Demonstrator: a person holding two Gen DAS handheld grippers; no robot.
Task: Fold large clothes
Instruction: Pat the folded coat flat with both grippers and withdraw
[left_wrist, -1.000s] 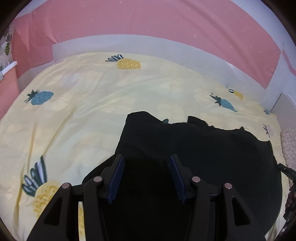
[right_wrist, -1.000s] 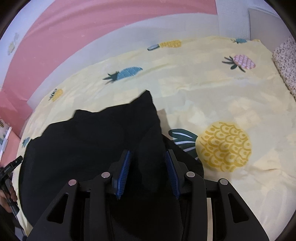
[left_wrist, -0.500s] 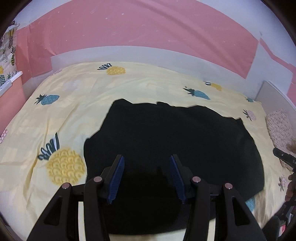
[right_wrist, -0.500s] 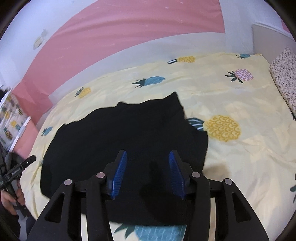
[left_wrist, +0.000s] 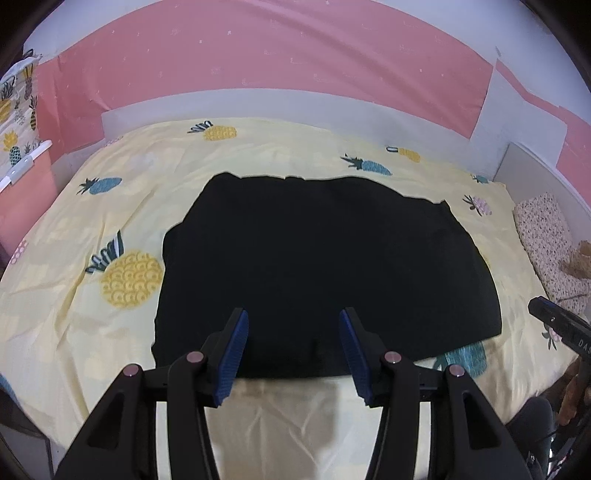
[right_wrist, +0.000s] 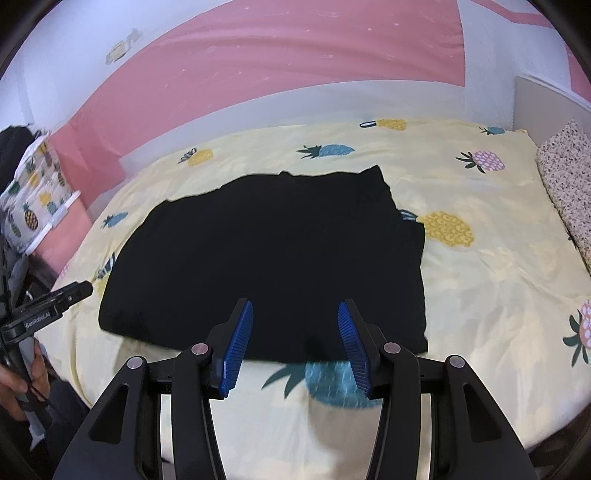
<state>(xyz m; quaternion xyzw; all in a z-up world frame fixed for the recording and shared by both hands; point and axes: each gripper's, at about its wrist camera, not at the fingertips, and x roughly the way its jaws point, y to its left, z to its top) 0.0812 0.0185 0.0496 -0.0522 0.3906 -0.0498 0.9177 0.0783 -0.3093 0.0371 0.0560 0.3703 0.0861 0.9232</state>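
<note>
A large black garment (left_wrist: 325, 266) lies flat in a rough rectangle on the yellow pineapple-print bed sheet (left_wrist: 74, 332); it also shows in the right wrist view (right_wrist: 273, 258). My left gripper (left_wrist: 293, 350) is open and empty, held above the garment's near edge. My right gripper (right_wrist: 295, 343) is open and empty, also above the near edge, toward the garment's right side. Each gripper shows at the edge of the other's view: the right gripper (left_wrist: 561, 325) and the left gripper (right_wrist: 48, 306).
A pink and white wall (left_wrist: 295, 66) runs behind the bed. A speckled pillow (left_wrist: 546, 243) lies at the right end, also in the right wrist view (right_wrist: 569, 177). A pineapple-print cloth (right_wrist: 33, 192) hangs at the left.
Both grippers have pulled back and up from the garment, and both have opened wider. The garment now lies spread flat on the sheet.
</note>
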